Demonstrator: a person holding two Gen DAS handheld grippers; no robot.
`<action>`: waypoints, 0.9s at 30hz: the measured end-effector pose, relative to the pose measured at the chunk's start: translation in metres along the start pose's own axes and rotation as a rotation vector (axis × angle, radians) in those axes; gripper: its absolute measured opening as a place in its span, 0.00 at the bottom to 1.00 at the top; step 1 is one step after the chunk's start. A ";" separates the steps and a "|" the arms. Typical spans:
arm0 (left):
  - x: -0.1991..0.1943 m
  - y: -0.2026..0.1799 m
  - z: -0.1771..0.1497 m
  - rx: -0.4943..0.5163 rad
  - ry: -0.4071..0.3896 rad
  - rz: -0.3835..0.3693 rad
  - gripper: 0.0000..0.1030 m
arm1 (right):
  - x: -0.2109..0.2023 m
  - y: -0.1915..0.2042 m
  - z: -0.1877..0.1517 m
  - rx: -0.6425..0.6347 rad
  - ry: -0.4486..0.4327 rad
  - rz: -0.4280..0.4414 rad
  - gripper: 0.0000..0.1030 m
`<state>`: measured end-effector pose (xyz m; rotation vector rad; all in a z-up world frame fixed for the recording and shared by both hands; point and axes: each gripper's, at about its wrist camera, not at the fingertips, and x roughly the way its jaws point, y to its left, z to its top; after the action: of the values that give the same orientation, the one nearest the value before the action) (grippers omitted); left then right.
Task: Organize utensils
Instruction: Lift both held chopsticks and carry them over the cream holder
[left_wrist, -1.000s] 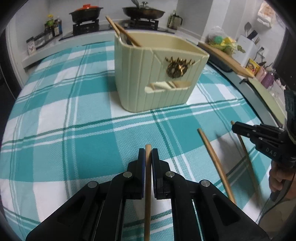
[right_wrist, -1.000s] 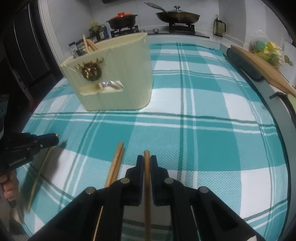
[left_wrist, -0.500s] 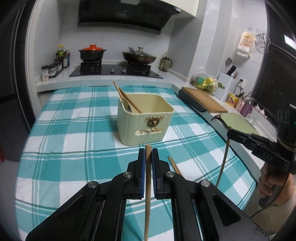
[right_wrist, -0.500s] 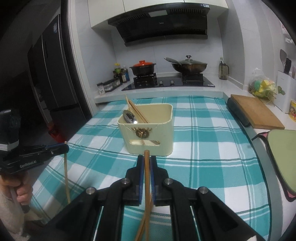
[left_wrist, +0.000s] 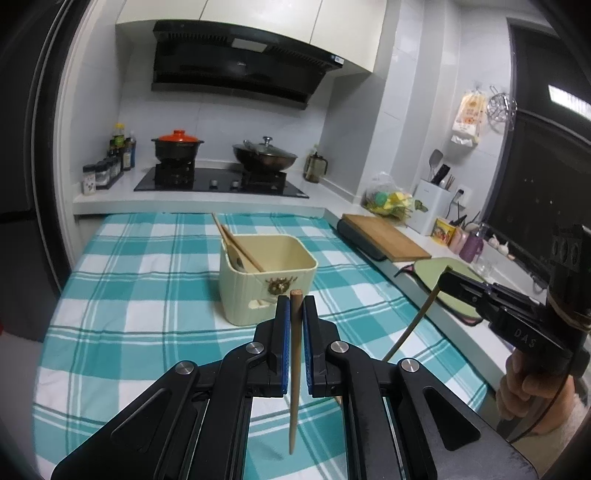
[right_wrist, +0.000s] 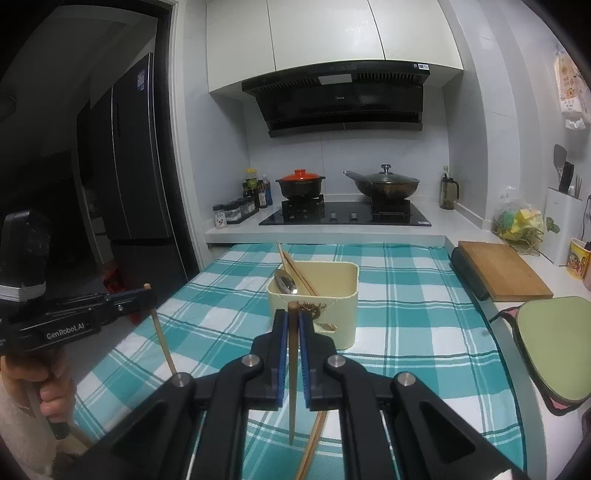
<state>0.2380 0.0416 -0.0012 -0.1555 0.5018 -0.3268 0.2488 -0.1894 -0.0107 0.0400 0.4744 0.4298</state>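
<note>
Both tools are pinching one thin wooden chopstick each: left tool (left_wrist: 294, 334) and right tool (right_wrist: 291, 334), above the checked tabletop (left_wrist: 147, 288). They dangle, so could swing and miss the cream plastic holder (left_wrist: 266, 284).

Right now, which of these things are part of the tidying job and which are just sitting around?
Part of the job:
- chopstick in the left gripper
- chopstick in the right gripper
- cream utensil holder
- loose chopsticks on the cloth

Just lying about:
- orange-lidded pot
- wok
- cutting board
</note>
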 end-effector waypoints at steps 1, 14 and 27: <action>-0.002 0.000 0.004 -0.002 -0.007 -0.003 0.05 | -0.002 0.001 0.002 -0.002 -0.008 0.000 0.06; -0.008 -0.005 0.064 0.022 -0.101 -0.008 0.05 | -0.004 0.012 0.052 -0.052 -0.073 0.009 0.06; 0.009 0.026 0.142 -0.016 -0.213 0.036 0.05 | 0.025 0.002 0.123 -0.090 -0.143 -0.015 0.06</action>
<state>0.3229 0.0722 0.1114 -0.1943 0.2958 -0.2673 0.3235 -0.1696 0.0879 -0.0199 0.3145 0.4299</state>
